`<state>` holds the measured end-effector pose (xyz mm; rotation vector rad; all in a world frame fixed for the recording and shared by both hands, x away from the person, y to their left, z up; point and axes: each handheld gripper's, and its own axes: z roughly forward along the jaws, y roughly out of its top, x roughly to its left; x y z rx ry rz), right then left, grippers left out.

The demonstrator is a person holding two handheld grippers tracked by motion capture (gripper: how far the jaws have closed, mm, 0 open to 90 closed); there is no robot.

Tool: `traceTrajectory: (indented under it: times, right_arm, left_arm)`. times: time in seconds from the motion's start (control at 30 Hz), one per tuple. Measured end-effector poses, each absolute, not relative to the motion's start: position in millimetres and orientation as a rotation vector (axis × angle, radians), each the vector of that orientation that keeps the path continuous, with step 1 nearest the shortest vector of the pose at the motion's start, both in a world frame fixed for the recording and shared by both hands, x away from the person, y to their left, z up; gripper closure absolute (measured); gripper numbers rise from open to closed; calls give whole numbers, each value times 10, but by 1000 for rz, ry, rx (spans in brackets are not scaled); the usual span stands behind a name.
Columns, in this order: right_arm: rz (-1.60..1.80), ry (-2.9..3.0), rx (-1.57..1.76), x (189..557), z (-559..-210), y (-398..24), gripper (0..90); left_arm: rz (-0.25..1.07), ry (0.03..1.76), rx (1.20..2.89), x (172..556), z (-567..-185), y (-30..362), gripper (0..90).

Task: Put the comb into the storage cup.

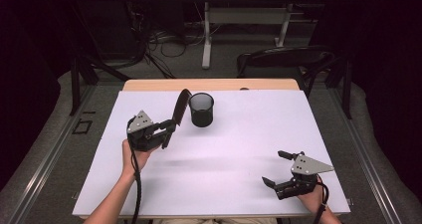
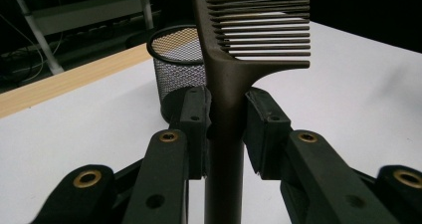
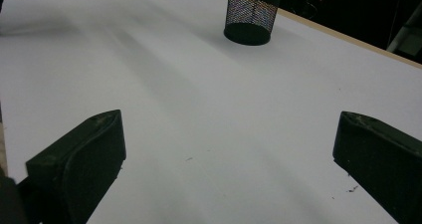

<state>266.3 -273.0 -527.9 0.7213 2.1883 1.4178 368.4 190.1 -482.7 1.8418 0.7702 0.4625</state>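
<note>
1. Comb (image 2: 226,74): dark plastic with a long, narrow handle. I judge it light, stiff and rather slick, with fine teeth that could snag or bend. I hold it just beside the mesh cup (image 1: 201,109), toothed end raised towards the cup's rim.
2. Grip point: the handle just below the teeth, where the left gripper (image 1: 168,129) pinches it now. I would leave the teeth alone.
3. Right gripper (image 1: 278,168): jaws spread wide with nothing between them, well apart from the cup, near the table's (image 1: 239,149) front edge.
4. Left gripper view: shows pad contact on both sides of the handle, and the tooth detail.
5. High view: shows the comb's tilt and the gap to the cup.
</note>
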Motion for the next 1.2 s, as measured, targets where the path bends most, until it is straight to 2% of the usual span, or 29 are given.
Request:
traceTrajectory:
  times: [1.2]
  right_arm:
    - [1418, 2189, 720, 2664, -5282, -2722, 0]
  left_arm:
    - [461, 768, 1775, 3866, -4664, 1785, 721]
